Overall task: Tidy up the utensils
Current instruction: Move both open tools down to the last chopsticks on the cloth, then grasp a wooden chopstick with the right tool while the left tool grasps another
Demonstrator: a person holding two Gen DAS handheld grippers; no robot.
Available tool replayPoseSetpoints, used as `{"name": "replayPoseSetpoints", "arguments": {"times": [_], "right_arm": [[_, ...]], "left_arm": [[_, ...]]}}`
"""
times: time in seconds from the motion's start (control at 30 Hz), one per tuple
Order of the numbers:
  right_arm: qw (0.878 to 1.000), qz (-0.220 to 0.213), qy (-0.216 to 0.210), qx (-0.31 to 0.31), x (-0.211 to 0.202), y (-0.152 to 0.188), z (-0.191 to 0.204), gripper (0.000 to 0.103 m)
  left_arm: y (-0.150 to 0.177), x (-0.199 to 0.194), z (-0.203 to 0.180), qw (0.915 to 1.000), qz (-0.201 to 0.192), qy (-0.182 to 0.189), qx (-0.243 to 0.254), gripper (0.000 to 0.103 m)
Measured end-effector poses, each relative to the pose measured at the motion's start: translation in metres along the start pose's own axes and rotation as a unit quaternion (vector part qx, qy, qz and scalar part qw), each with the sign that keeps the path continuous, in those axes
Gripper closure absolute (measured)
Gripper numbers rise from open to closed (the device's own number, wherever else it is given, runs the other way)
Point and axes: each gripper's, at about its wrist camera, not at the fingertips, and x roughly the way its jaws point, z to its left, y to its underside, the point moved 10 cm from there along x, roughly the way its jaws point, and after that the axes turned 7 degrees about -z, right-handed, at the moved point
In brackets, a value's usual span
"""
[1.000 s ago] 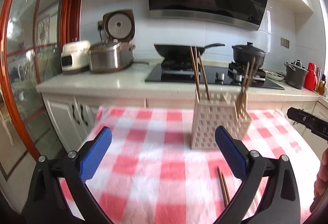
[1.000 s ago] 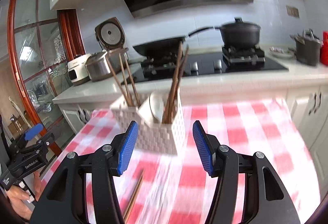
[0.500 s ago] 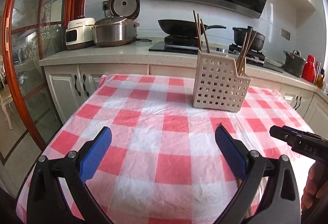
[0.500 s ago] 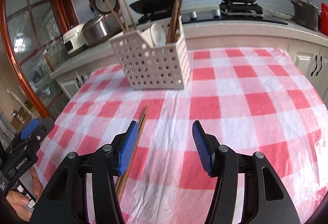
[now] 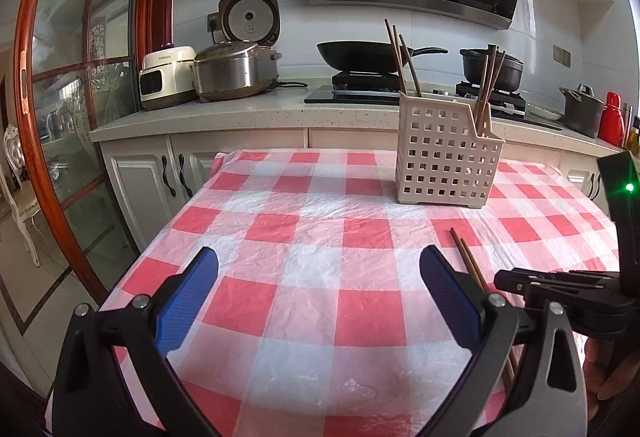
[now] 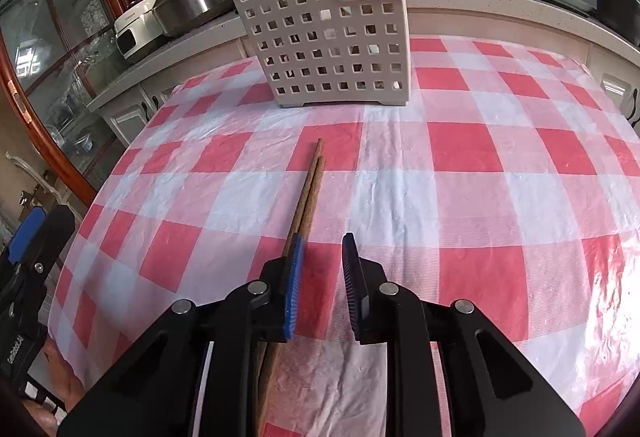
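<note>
A pair of brown wooden chopsticks [image 6: 308,193] lies on the red-and-white checked tablecloth [image 6: 480,177], pointing toward a white perforated utensil caddy [image 6: 332,49] that holds several chopsticks and a white spoon. My right gripper [image 6: 320,277] hovers low over the near end of the pair; its jaws are partly closed with a narrow gap, and the chopsticks pass just outside and under the left finger [image 6: 294,285]. My left gripper [image 5: 320,301] is wide open and empty above the cloth. The caddy [image 5: 448,157] and the chopsticks [image 5: 468,265] also show in the left wrist view.
A counter [image 5: 240,117] behind the table holds a rice cooker [image 5: 236,73], a wok [image 5: 360,55] and a pot [image 5: 492,71] on a stove. A glass door with a red frame [image 5: 28,117] stands at the left. The right gripper's body [image 5: 580,289] is close at the right.
My right gripper dropped toward the table and its jaws narrowed beside the chopsticks' near end. My left gripper drew back a little and stayed open.
</note>
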Motion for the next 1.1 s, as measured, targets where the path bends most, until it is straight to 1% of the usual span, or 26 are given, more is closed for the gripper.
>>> {"name": "replayPoseSetpoints", "arguments": {"times": [0.17, 0.37, 0.43, 0.53, 0.67, 0.83, 0.87, 0.97, 1.1], "right_arm": [[1.000, 0.002, 0.013, -0.002, 0.006, -0.002, 0.003, 0.086], [1.000, 0.009, 0.018, -0.004, 0.013, -0.002, 0.005, 0.086], [0.999, 0.008, 0.034, -0.016, 0.014, -0.002, 0.005, 0.086], [0.999, 0.015, 0.045, -0.021, 0.017, -0.002, 0.004, 0.087], [0.996, 0.024, 0.070, -0.050, 0.023, -0.005, 0.007, 0.088], [0.992, 0.033, 0.090, -0.075, 0.030, -0.007, 0.013, 0.088], [0.993, 0.033, 0.089, -0.076, 0.031, -0.007, 0.013, 0.088], [0.993, 0.031, 0.079, -0.078, 0.029, -0.006, 0.011, 0.095], [0.995, 0.028, 0.071, -0.068, 0.020, -0.004, -0.002, 0.097]], "left_arm": [[0.000, -0.005, 0.001, 0.9999, -0.006, 0.002, 0.009, 0.005], [0.002, -0.005, 0.007, 1.0000, -0.005, 0.002, 0.002, 0.005], [0.003, -0.005, 0.008, 1.0000, -0.003, 0.003, -0.001, 0.005], [0.005, -0.005, 0.009, 1.0000, -0.002, 0.003, -0.001, 0.005], [0.008, -0.005, 0.011, 1.0000, 0.002, 0.005, -0.002, 0.005], [0.009, -0.005, 0.012, 1.0000, 0.004, 0.002, 0.000, 0.005], [0.010, -0.005, 0.012, 1.0000, 0.006, 0.003, 0.000, 0.005], [0.010, -0.004, 0.015, 0.9999, 0.010, -0.001, -0.002, 0.005], [0.010, -0.002, 0.013, 0.9999, 0.013, -0.004, 0.000, 0.005]]}}
